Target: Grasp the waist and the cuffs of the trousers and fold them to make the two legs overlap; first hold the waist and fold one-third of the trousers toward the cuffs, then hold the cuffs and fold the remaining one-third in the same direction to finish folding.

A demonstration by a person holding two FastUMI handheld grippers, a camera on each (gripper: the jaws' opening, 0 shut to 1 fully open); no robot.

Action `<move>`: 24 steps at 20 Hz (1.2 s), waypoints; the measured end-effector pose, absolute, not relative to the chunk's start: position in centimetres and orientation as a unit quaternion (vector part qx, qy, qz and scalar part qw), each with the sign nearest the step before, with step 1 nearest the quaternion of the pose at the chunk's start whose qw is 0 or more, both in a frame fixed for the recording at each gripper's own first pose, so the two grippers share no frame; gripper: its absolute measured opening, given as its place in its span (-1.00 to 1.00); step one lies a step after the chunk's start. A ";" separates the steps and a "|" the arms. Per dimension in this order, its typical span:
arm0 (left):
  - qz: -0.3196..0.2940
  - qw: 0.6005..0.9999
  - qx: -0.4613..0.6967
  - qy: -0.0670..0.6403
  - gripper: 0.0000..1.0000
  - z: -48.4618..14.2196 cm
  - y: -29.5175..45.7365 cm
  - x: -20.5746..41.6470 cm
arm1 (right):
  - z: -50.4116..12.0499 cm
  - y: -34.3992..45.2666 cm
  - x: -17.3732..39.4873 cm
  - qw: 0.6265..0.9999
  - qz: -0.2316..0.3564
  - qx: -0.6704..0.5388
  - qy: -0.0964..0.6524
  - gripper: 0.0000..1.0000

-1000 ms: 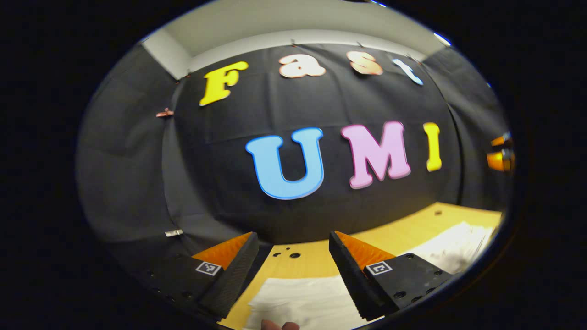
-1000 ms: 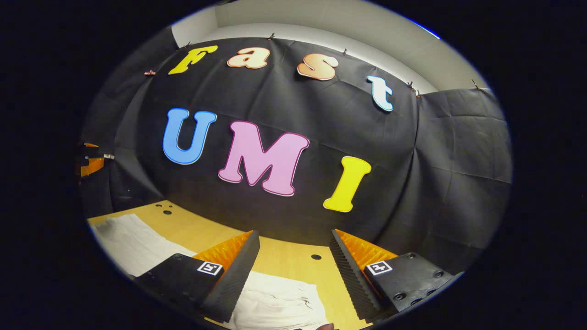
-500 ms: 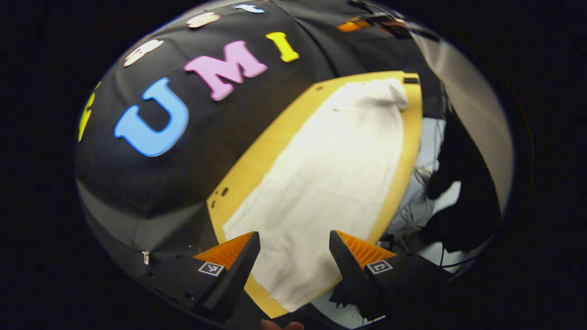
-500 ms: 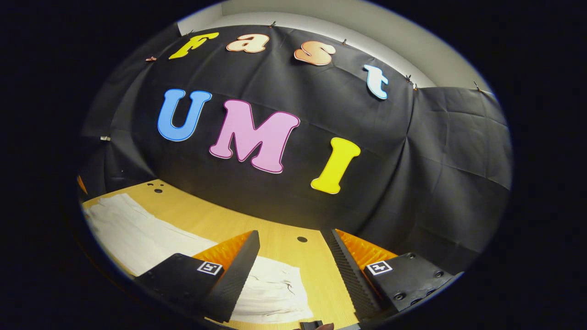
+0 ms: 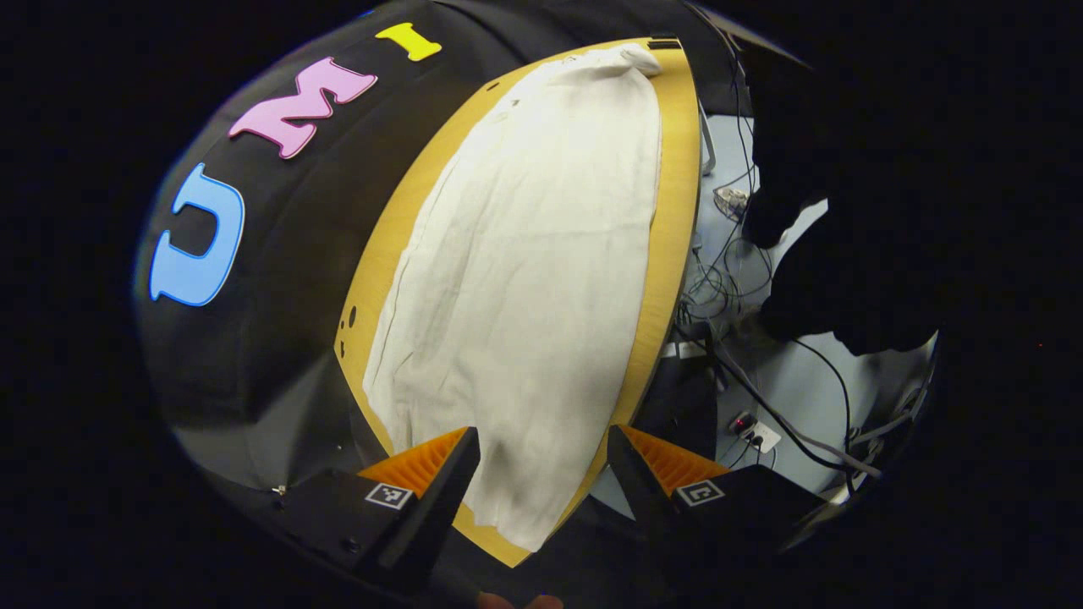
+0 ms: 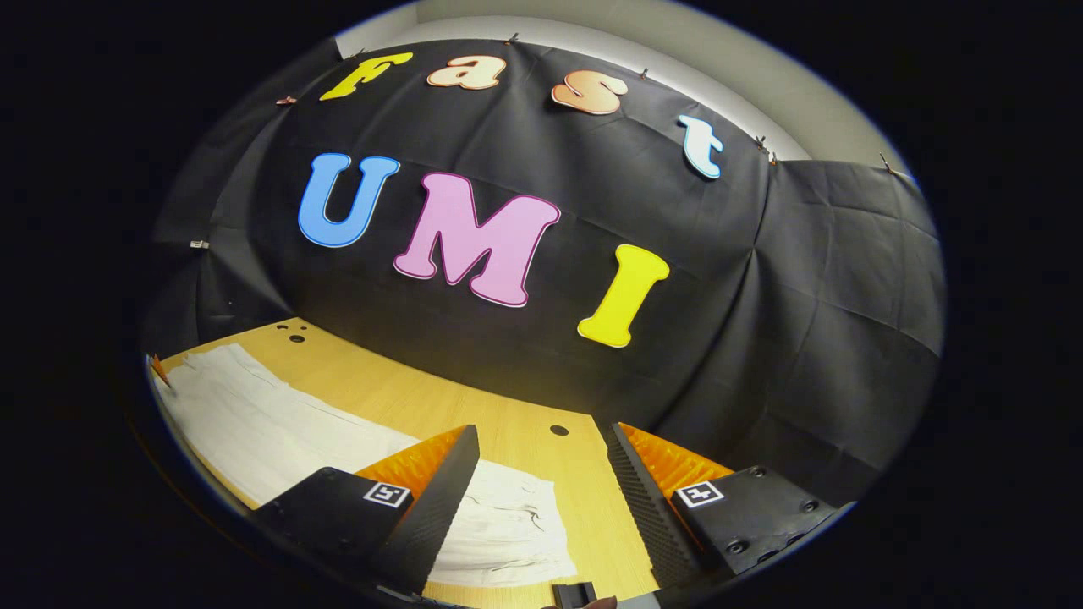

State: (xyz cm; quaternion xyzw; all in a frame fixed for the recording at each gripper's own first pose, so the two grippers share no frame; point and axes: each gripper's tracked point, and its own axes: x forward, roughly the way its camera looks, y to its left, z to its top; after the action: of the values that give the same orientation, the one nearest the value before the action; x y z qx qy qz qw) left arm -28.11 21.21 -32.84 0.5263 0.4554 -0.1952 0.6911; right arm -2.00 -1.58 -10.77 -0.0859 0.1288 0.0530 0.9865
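White trousers (image 5: 525,279) flat along wooden table (image 5: 673,211)
Left gripper (image 5: 541,474) over near end, right gripper (image 6: 541,482) above far end, both jaws open, empty

Right tongs (image 6: 541,474) open above wooden table (image 6: 508,423), white trousers (image 6: 338,448) spread flat, one end below the left finger

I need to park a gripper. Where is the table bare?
Bare wood runs between the trousers and the wall, widest ahead of the right gripper. The table's near edge is only a thin strip.
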 end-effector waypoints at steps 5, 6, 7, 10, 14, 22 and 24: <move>-0.201 0.662 0.559 0.457 0.94 -32.8 20.8 -28.2 | -11.2 -2.1 -2.5 0.986 0.049 -0.087 0.136 0.94; -0.204 0.656 0.568 0.454 0.94 -32.7 20.6 -28.1 | -11.4 -2.2 -2.6 0.985 0.048 -0.086 0.138 0.95; -0.205 0.650 0.577 0.450 0.93 -32.6 20.7 -27.7 | -11.5 -2.4 -2.7 0.985 0.046 -0.085 0.139 0.95; -0.209 0.629 0.601 0.446 0.94 -32.8 20.5 -26.9 | -11.8 -2.7 -2.8 0.985 0.044 -0.085 0.143 0.95; -0.196 0.612 0.632 0.433 0.86 -33.2 21.0 -23.8 | -12.3 -3.1 -2.8 0.983 0.042 -0.094 0.149 0.94; -0.136 0.615 0.619 0.469 -0.31 -34.9 24.1 -20.9 | -17.1 -7.1 -4.9 0.954 0.032 -0.230 0.191 0.95; -0.144 0.601 0.639 0.457 -0.78 -34.9 24.6 -20.9 | -18.9 -7.9 -5.2 0.939 0.044 -0.275 0.203 0.94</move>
State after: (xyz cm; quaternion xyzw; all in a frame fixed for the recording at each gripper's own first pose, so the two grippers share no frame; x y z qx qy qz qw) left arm -20.86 24.60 -34.92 0.6392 0.4574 -0.1441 0.6012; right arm -5.25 -7.95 -18.92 -0.2747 0.2027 0.0440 0.9389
